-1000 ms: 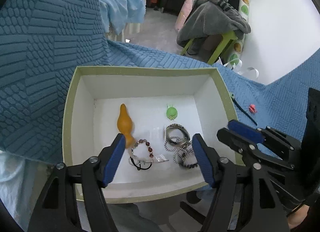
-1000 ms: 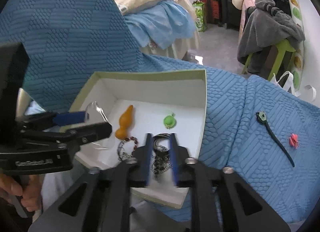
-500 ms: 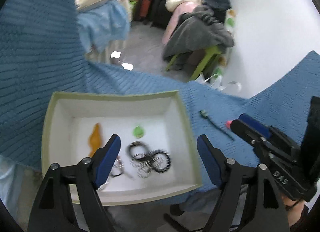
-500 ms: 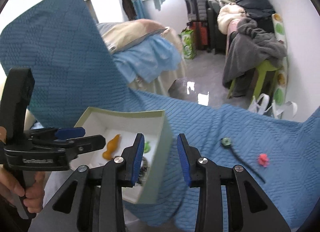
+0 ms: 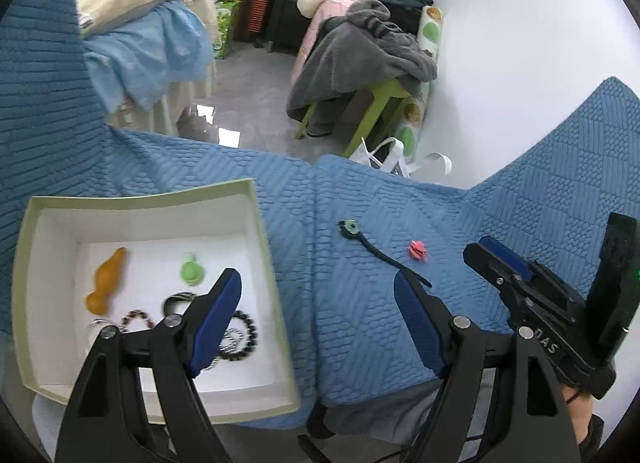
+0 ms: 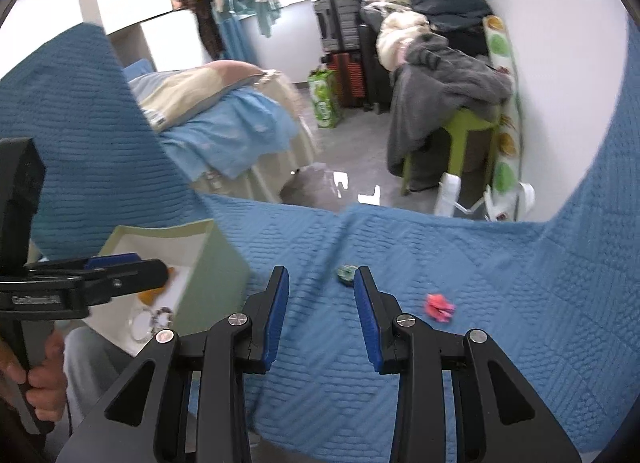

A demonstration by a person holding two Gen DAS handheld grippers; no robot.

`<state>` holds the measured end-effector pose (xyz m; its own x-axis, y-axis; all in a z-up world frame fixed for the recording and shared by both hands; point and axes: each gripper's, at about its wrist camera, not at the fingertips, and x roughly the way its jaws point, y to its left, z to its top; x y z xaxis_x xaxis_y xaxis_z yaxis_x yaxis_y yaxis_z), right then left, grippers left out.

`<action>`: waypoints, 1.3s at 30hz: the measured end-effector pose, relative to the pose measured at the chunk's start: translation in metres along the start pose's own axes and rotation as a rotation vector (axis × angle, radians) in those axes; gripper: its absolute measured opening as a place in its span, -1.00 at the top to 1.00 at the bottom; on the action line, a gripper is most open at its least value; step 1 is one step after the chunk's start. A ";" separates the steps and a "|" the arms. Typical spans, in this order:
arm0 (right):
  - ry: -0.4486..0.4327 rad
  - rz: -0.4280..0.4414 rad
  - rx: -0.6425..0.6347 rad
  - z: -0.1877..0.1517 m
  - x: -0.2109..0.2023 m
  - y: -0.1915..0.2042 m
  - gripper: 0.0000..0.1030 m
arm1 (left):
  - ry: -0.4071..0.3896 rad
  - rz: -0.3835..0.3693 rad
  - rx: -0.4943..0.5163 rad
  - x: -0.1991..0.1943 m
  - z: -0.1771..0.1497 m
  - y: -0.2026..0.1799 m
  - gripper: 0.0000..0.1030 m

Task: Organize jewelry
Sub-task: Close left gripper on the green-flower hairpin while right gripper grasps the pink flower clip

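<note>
A pale green box (image 5: 256, 215) with a white inside sits on the blue quilt at the left; it holds an orange piece (image 5: 106, 283), a green charm (image 5: 191, 272) and bead bracelets (image 5: 240, 335). A dark hair stick with a green head (image 5: 372, 247) and a small red clip (image 5: 418, 250) lie on the quilt to its right. My left gripper (image 5: 318, 303) is open and empty over the box's right wall. My right gripper (image 6: 321, 295) is open and empty, just short of the stick's green head (image 6: 346, 273); the red clip (image 6: 439, 306) lies to its right.
The blue quilt (image 6: 480, 263) covers the work surface and ends at a front edge near me. Beyond it are a grey floor, a bed with a light blue sheet (image 6: 224, 135), a green stool piled with clothes (image 6: 460, 103) and a white wall.
Both grippers swung right, away from the box interior toward the quilt. My right gripper went from nearly shut over the bracelets to open, now facing the hair stick.
</note>
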<state>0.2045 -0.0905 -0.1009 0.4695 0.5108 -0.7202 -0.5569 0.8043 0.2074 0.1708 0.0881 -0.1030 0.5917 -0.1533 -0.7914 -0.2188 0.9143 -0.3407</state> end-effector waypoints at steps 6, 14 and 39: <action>0.045 -0.022 0.035 -0.020 0.025 -0.043 0.40 | 0.032 -0.013 -0.012 0.032 0.001 -0.022 -0.52; 0.122 -0.032 0.056 -0.044 0.064 -0.087 0.49 | 0.043 0.006 0.007 0.071 0.003 -0.053 -0.40; 0.176 -0.052 0.028 -0.045 0.121 -0.121 0.48 | 0.096 0.205 -0.009 0.199 0.012 -0.066 0.01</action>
<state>0.2977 -0.1402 -0.2428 0.3682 0.4092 -0.8348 -0.5144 0.8377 0.1837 0.3125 0.0017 -0.2321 0.4576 -0.0003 -0.8891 -0.3337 0.9269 -0.1721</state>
